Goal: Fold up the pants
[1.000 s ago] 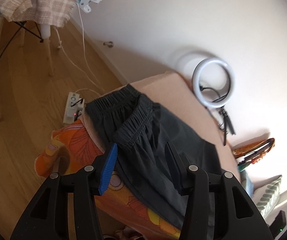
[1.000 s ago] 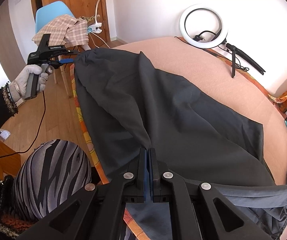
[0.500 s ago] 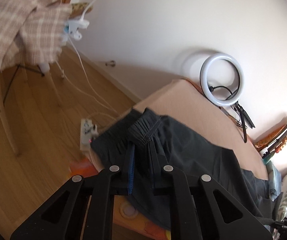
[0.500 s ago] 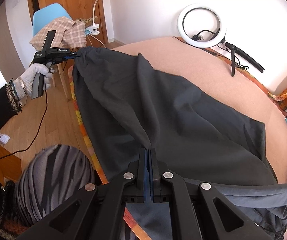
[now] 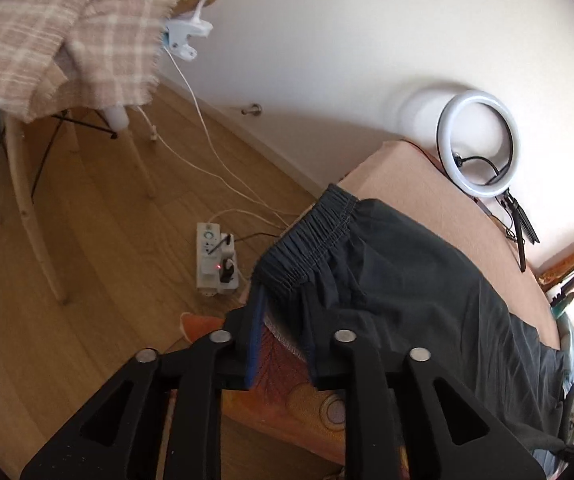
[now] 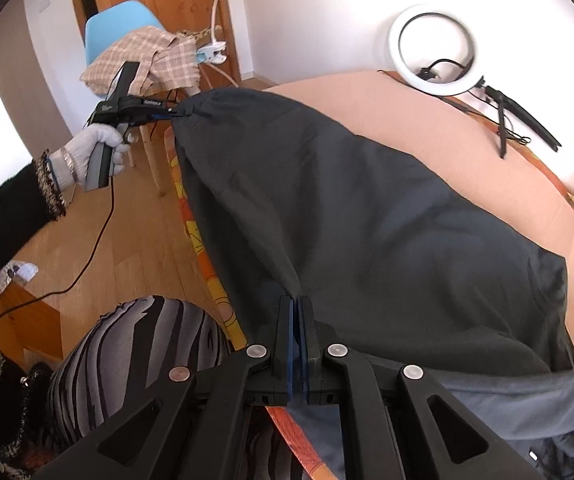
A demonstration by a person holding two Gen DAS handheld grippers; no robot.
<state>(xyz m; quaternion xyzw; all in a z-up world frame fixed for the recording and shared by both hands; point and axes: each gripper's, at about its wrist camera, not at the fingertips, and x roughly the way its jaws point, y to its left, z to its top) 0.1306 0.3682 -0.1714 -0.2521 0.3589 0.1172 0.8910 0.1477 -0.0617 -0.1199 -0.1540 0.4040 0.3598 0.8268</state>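
The dark grey pants (image 6: 367, 216) lie spread over the peach-covered bed (image 6: 467, 152), with one edge hanging past the bed's near side over an orange patterned sheet (image 6: 195, 236). The right gripper (image 6: 295, 336) has its fingers pressed together on a pinch of the fabric at the near edge, the cloth rising from them in a taut fold.

At the far corner, the left gripper (image 6: 167, 111) holds the pants by the waistband end, gathering the cloth to a point there; a white-gloved left hand (image 6: 99, 152) grips its handle, and a cable hangs from it toward the wooden floor (image 6: 127, 248). In the left wrist view the gathered elastic waistband (image 5: 307, 240) sits just ahead of the left gripper (image 5: 283, 332), whose fingers show a gap between them, the right one overlapping the dark cloth; whether they actually pinch the fabric cannot be told from that view, though the right wrist view shows the cloth drawn to their tips.

A ring light (image 5: 479, 144) lies on the bed beyond the pants. On the floor beside the bed is a power strip (image 5: 215, 260), and a chair (image 6: 119, 32) draped with a checked cloth (image 5: 59, 32) stands near the wall
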